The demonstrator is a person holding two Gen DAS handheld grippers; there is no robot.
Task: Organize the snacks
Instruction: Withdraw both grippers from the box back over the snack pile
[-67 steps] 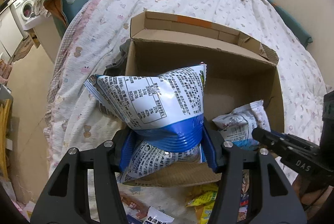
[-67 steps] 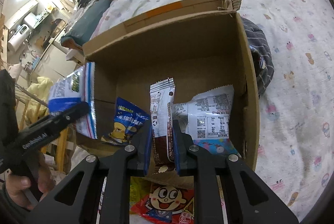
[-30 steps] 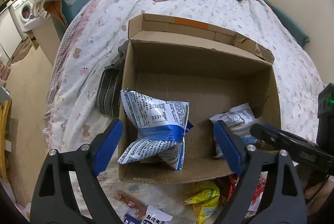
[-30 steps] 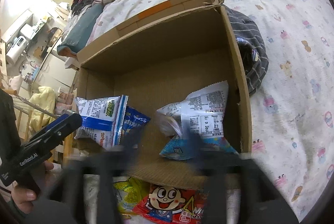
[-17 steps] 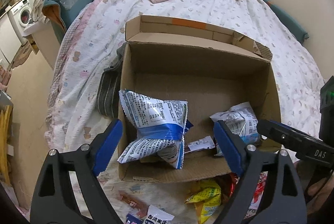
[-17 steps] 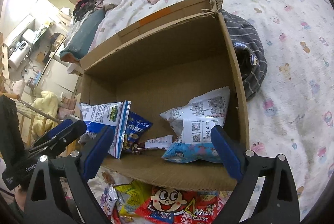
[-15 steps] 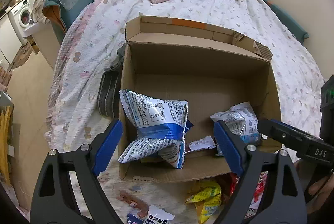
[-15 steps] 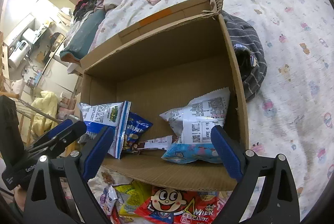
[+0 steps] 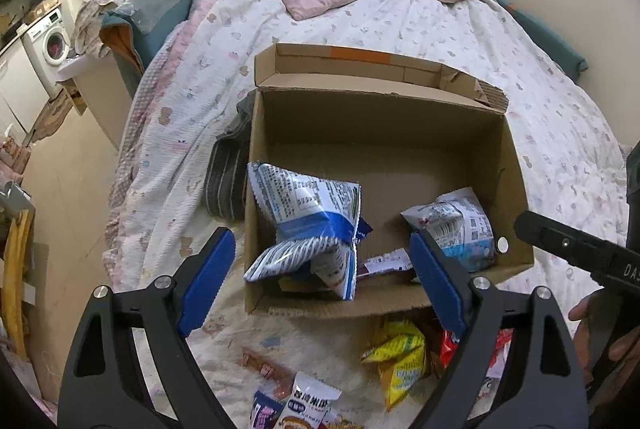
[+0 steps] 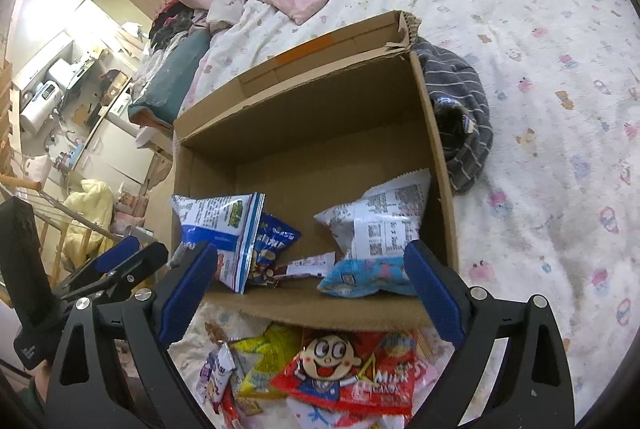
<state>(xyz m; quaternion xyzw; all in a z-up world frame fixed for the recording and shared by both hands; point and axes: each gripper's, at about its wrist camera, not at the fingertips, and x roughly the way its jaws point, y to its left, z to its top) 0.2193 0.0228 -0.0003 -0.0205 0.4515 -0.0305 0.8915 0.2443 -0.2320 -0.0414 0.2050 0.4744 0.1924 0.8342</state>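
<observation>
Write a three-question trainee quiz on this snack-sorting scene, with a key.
1. True or false: both the left gripper and the right gripper are open with nothing held.
2. Where does the big blue-and-white bag lie? A) on the bedspread B) in the cardboard box C) between jaws
3. Fill in: the red candy bag with the cartoon face lies ____ the box.

Key: 1 true; 2 B; 3 outside, on the bed just in front of it.
</observation>
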